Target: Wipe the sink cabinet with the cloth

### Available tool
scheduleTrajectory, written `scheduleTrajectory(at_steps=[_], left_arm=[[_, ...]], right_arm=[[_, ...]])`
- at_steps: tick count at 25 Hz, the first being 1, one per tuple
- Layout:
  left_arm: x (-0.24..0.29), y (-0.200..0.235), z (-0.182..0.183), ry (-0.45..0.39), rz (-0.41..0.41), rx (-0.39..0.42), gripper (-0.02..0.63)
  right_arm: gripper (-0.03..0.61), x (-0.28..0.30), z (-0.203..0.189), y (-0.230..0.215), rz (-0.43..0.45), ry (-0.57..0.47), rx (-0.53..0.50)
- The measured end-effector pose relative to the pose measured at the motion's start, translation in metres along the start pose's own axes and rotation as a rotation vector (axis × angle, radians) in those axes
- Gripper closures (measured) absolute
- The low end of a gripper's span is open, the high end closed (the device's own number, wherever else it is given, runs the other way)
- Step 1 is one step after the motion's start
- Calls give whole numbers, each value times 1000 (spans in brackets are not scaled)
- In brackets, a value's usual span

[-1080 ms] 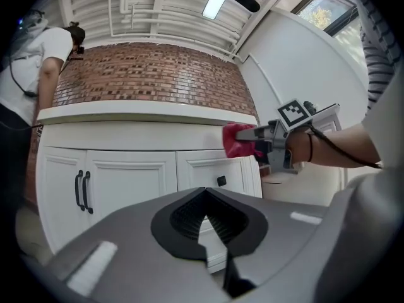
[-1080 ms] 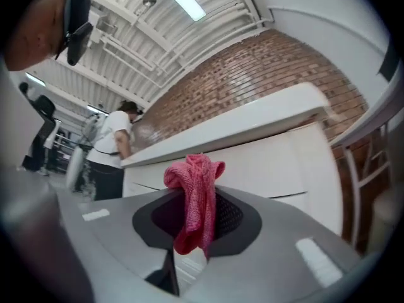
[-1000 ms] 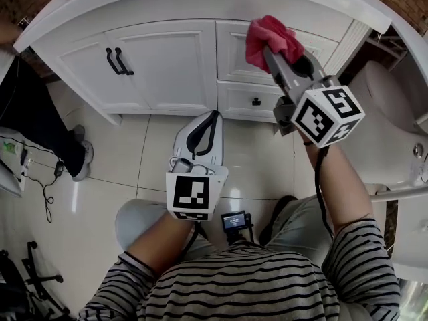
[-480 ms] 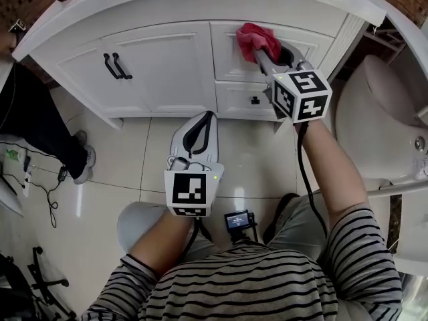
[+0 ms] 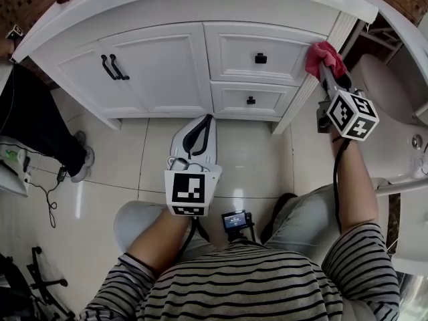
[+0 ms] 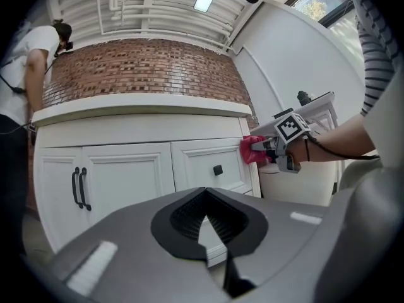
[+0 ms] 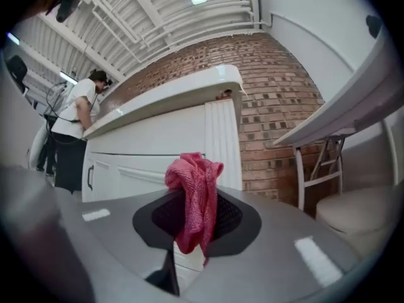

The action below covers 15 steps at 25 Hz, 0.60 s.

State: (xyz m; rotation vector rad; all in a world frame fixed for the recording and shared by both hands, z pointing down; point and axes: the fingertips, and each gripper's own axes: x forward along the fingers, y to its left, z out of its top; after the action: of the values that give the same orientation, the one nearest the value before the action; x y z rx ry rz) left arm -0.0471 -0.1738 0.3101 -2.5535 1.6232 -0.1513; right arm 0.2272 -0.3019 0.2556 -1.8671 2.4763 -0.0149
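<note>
The right gripper [image 5: 326,65] is clenching a pink cloth [image 5: 323,53] between its fingers, the bunched fabric bulging out past the tips and drooping down between them. The cloth is lying against the fluted corner post [image 5: 296,100] at the right end of the white sink cabinet [image 5: 160,65]. The left gripper [image 5: 208,121] is hovering over the tiled floor [image 5: 257,159], fingers closed on nothing
</note>
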Motion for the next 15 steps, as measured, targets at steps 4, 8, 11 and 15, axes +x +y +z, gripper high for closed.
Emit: scheduleTrajectory(at_steps=[4,8,11,15], left_arm=[[-2,0,6,-17,-8,-14,621],[-2,-1,5,-16,-13,-13,621],[0,4,5,-13,-1,-16,621],[1,11,6,-17,11,-20,621]], right_arm=[[502,-4,18,90,214,-78,67],[502,25,-29,206,466,8,49],[502,58,-77,253,514,104,-15],[502,92,-115,243,425,177,-72]])
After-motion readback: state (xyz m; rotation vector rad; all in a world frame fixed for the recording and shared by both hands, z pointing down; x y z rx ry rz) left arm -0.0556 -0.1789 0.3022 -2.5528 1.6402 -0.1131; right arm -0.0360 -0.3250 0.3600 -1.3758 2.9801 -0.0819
